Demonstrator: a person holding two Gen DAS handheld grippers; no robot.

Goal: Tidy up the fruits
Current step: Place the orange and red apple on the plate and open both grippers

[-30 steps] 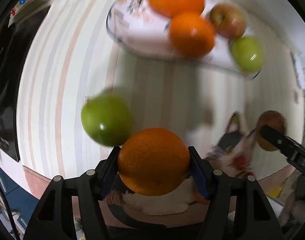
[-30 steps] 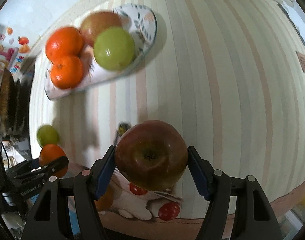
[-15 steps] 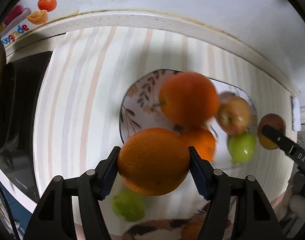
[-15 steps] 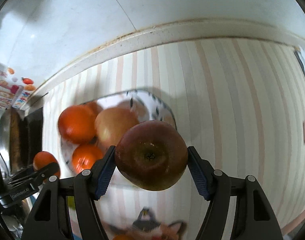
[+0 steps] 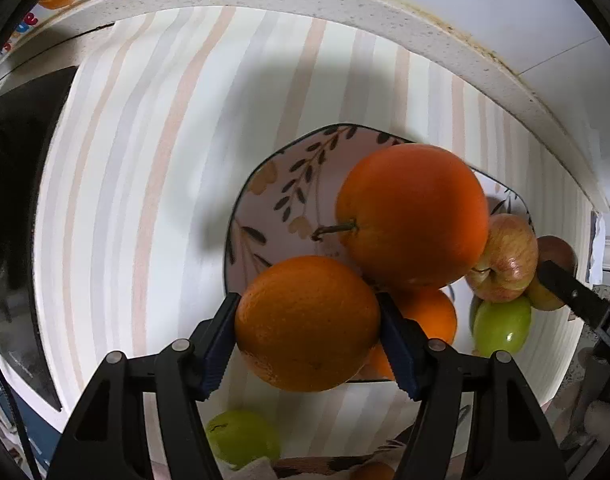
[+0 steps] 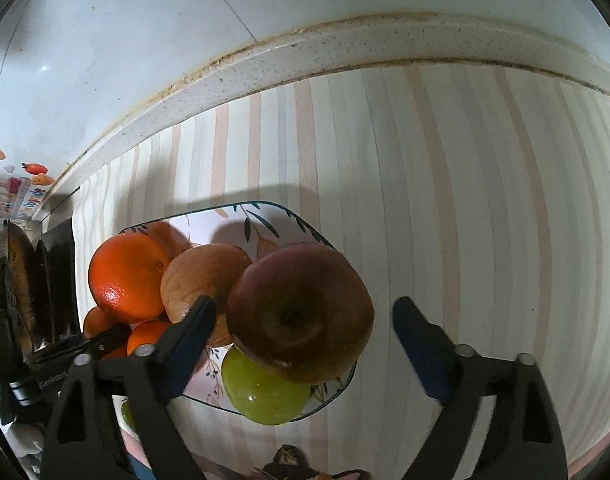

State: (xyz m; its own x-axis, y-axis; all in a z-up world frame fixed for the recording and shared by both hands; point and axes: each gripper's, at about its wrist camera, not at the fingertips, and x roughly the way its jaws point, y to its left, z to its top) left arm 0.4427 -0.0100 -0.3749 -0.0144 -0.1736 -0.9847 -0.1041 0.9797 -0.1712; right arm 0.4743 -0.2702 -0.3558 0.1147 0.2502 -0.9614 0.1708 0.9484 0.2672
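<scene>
My left gripper [image 5: 307, 312] is shut on an orange [image 5: 305, 332], held just over the near rim of the leaf-patterned plate [image 5: 273, 200]. On the plate lie a large orange [image 5: 413, 216], a smaller orange, a red-yellow apple [image 5: 505, 260] and a green apple [image 5: 501, 324]. My right gripper [image 6: 305, 306] is opening its jaws. The dark red apple [image 6: 301, 312] sits between them on top of the green apple [image 6: 265, 396], and both pads stand clear of it. A second green apple [image 5: 241, 436] lies on the mat near the plate.
The plate rests on a striped mat [image 6: 465, 200] on a counter. A speckled back ledge [image 5: 345, 4] and tiled wall close the far side. A black stove [image 5: 17, 160] borders the mat on the left. A cat-patterned cloth [image 6: 297, 460] lies at the near edge.
Both grippers have travelled forward over the plate with their fruit. The right jaws have spread apart and let go of the dark red apple. The left still grips its orange.
</scene>
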